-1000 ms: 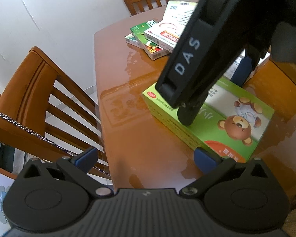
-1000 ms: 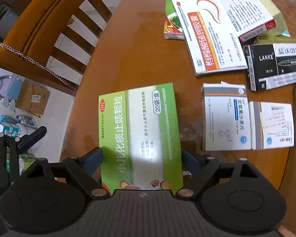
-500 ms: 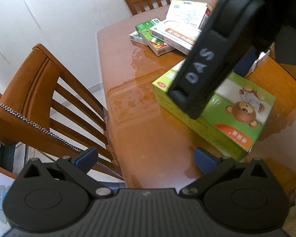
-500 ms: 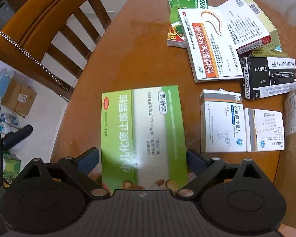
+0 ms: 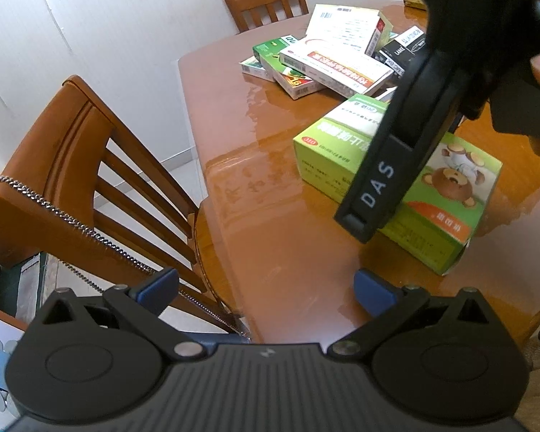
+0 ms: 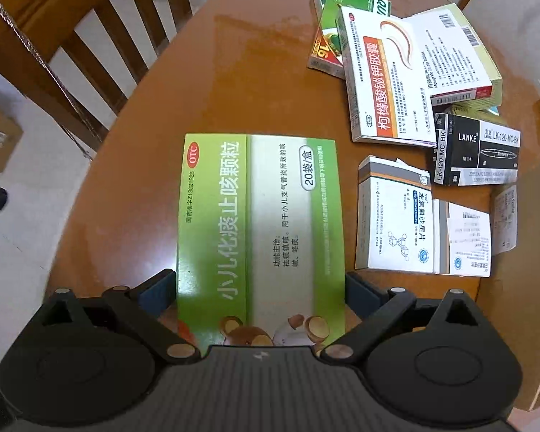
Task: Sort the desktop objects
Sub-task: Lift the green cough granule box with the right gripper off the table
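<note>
The right tongs [image 6: 261, 289] are spread about as wide as the flat green-and-white cardboard medicine box with a cartoon bear [image 6: 259, 230], one blue pad at each long side of its near end — whether the pads press it or only flank it cannot be told. In the left wrist view the box [image 5: 327, 151] lies on the glossy brown wooden desk [image 5: 270, 237], the right tongs' black arm marked DAS crossing over it. The left tongs [image 5: 266, 286] stand wide apart, holding nothing, above the desk's edge — one pad over the brown slatted wooden chair [image 5: 72, 165] draped with a silver chain. Past the green box sits a loose heap of white, green and black cartons [image 6: 406, 72]; beside it, a white-and-blue tablet box [image 6: 392, 223].
</note>
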A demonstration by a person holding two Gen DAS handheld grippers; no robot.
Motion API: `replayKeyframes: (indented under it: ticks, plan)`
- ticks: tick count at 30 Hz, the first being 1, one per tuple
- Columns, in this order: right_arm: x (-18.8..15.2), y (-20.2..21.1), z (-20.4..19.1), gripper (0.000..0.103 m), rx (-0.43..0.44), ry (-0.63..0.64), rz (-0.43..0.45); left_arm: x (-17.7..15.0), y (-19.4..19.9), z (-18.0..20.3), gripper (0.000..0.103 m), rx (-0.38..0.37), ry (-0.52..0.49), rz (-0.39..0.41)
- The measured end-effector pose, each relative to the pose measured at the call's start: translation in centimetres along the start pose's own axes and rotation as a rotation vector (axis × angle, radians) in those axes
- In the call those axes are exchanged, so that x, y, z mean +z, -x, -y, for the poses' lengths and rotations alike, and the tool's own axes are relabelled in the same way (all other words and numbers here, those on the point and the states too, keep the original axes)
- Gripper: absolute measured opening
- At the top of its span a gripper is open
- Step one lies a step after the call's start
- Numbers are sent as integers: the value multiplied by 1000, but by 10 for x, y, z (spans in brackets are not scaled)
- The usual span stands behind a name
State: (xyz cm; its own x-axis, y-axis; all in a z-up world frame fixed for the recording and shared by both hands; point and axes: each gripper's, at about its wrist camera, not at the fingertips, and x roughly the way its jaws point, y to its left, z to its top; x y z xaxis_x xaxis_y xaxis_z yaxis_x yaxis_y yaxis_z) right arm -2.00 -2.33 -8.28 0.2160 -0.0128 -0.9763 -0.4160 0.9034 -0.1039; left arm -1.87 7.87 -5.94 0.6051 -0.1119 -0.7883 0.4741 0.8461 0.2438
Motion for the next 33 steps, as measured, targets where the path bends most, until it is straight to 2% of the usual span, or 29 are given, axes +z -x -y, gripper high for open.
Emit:
replayKeyframes:
  ticks: [6, 14, 25, 33]
  plan:
    - [3, -1, -4, 100, -38, 1, -22, -3, 1, -6, 103, 0, 18, 7]
    - [2, 2, -5, 99, -39, -7, -18, -2, 1, -5, 103, -39, 28, 22]
    - [-5, 21, 6, 96, 15, -28, 41, 6, 2, 5, 103, -78, 27, 35]
    - [9, 42, 27, 96, 43, -50, 123, 20, 2, 7, 103, -106, 51, 30]
